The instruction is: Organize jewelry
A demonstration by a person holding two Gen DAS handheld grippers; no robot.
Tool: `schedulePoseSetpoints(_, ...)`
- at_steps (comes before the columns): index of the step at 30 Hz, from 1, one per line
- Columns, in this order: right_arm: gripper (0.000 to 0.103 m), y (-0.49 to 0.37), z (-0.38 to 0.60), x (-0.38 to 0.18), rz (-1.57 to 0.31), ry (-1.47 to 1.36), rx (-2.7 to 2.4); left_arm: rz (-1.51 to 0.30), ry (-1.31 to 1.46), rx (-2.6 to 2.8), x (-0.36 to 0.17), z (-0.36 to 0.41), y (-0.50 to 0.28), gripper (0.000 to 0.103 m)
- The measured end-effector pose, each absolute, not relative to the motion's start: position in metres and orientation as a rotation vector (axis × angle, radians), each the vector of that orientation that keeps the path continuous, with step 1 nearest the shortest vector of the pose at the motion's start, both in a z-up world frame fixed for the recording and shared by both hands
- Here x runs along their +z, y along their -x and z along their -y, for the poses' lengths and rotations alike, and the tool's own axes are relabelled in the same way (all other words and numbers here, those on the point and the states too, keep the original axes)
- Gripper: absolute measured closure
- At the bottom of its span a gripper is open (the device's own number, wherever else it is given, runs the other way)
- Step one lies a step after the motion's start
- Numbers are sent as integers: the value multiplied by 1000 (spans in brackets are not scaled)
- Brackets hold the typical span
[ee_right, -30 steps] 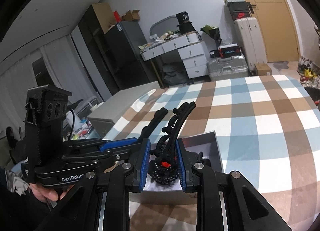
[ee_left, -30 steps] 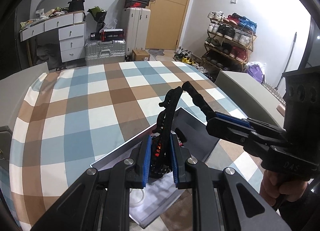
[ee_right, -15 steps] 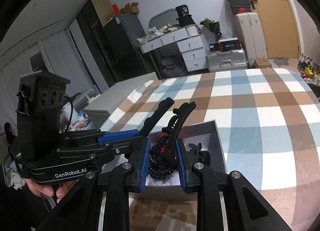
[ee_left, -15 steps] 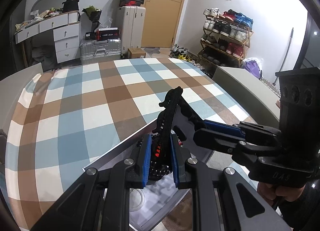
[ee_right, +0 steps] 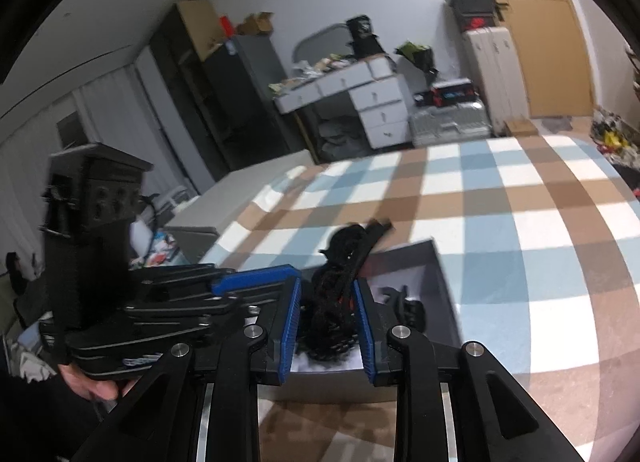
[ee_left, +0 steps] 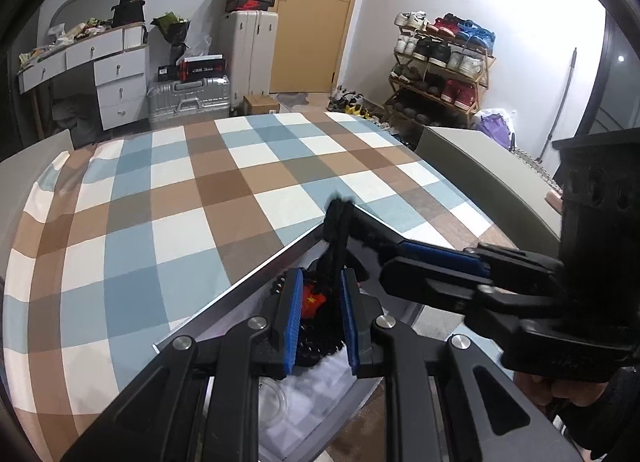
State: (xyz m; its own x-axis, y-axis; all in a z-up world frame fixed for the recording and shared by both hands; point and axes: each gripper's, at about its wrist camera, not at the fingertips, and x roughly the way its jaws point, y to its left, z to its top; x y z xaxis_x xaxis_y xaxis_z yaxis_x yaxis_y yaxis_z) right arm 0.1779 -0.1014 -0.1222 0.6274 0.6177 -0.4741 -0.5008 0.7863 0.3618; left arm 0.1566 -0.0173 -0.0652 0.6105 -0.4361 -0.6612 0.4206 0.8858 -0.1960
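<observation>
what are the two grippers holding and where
Both the left gripper and right gripper pinch the same black beaded jewelry bundle at its lower part, over the box.

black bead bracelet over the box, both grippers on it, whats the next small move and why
Probably ease the black bead bracelet straight down into the grey box. Both the left gripper and right gripper pinch the black bundle between their blue pads, it hangs above the box's white lining, and a black hair clip already lies inside.
</observation>
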Motion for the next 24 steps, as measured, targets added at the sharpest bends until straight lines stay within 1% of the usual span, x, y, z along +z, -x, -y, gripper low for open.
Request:
schedulePoseSetpoints(1, 75, -180, 101, -124, -629, -202, 649, -773, 23, -483, -66, 16, -157, 83)
schedulePoseSetpoints(2, 70, -180, 101, -126, -633, -196, 649, -774, 29, -471, -66, 14, -157, 76)
schedulePoseSetpoints(3, 65, -180, 101, -126, -631, -189, 634, -774, 37, -469, -66, 12, -157, 65)
schedulePoseSetpoints(4, 52, -178, 102, -127, -625, -185, 623, -774, 43, -465, -66, 10, -156, 60)
schedulePoseSetpoints(5, 45, -176, 103, -126, -616, -184, 617, -767, 51, -456, -66, 8, -154, 57)
schedulePoseSetpoints(7, 43, -171, 105, -124, -597, -181, 622, -759, 62, -457, -65, 5, -151, 55)
schedulePoseSetpoints(10, 37, -165, 109, -121, -575, -168, 601, -757, 61, -433, -64, 2, -148, 55)
schedulePoseSetpoints(13, 34, -159, 114, -116, -552, -169, 590, -744, 66, -409, -61, -1, -145, 54)
schedulePoseSetpoints(15, 33, -156, 115, -113, -545, -165, 587, -723, 63, -380, -58, -2, -141, 45)
schedulePoseSetpoints(18, 33, -150, 116, -108, -525, -151, 574, -680, 76, -343, -53, -6, -135, 37)
schedulePoseSetpoints(20, 26, -146, 117, -103, -503, -146, 568, -652, 81, -307, -50, -9, -131, 32)
schedulePoseSetpoints(24, 21, -132, 118, -90, -415, -128, 567, -593, 82, -233, -43, -13, -122, 20)
